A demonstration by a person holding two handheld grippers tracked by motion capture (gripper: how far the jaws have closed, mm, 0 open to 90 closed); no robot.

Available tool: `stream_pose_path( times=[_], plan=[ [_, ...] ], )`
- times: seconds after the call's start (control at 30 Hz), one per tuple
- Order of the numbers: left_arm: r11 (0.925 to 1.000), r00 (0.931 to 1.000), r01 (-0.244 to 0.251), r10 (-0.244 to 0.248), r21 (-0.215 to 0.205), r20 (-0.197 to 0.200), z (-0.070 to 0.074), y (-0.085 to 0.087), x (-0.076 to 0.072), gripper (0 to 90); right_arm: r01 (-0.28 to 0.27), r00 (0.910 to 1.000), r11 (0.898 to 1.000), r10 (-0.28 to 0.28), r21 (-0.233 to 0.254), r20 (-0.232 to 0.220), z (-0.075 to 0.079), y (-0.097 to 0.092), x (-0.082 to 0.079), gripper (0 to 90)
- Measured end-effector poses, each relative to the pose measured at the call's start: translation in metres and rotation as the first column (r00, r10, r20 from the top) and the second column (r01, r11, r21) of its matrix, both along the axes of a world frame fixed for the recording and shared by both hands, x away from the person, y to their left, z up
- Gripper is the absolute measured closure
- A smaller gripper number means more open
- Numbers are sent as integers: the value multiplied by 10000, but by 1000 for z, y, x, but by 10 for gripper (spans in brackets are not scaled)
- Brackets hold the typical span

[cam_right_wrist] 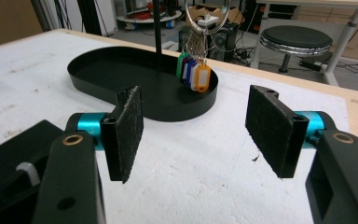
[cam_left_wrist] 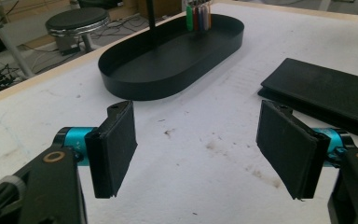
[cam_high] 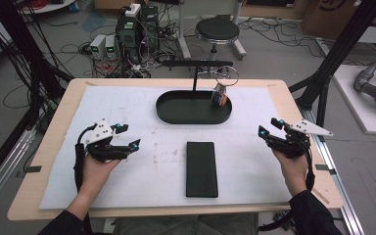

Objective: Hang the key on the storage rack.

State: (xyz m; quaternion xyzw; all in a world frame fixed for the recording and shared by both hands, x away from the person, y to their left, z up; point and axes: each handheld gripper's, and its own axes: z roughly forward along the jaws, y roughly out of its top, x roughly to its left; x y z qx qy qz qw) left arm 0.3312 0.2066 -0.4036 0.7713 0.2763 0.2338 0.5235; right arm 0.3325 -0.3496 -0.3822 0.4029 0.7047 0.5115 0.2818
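A round black stool [cam_high: 217,30] stands on the grey floor [cam_high: 284,54] beyond the counter [cam_high: 54,122]. Left of it, computer boxes [cam_high: 137,29] sit among tangled cables [cam_high: 73,49]. Black frame posts [cam_high: 342,44] rise at both sides. Cardboard boxes [cam_high: 328,14] stand at far right.

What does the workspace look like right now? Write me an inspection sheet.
Surface: white mat on a wooden table, faint brown stains near the middle.
Job's things: black oval metal tray with an upright black stand; bunch of coloured plastic key tags on a metal ring hangs from it; flat black rectangular case lies nearer the person.
Clutter: nothing seen.
Grippers: left gripper open, nothing between the jaws; right gripper open, nothing between the jaws.
Cables: one trails from each gripper.
Surroundings: round black stool, electronics and floor wiring behind the table.
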Motion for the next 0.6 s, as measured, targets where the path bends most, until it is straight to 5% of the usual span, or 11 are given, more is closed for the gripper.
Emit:
stream_pose_path(
  times=[0.33,0.6],
  plan=[
    [9953,9953,965,-966,124,106,5,-30,-12,285,-184,9996,9996,179,-220,-236,-10,4,2,375],
    [9742,9750,2220,-2213,407,-212,1,-63,-21,285,-172,9994,9995,164,-261,-299,-12,4,3,375]
  ],
)
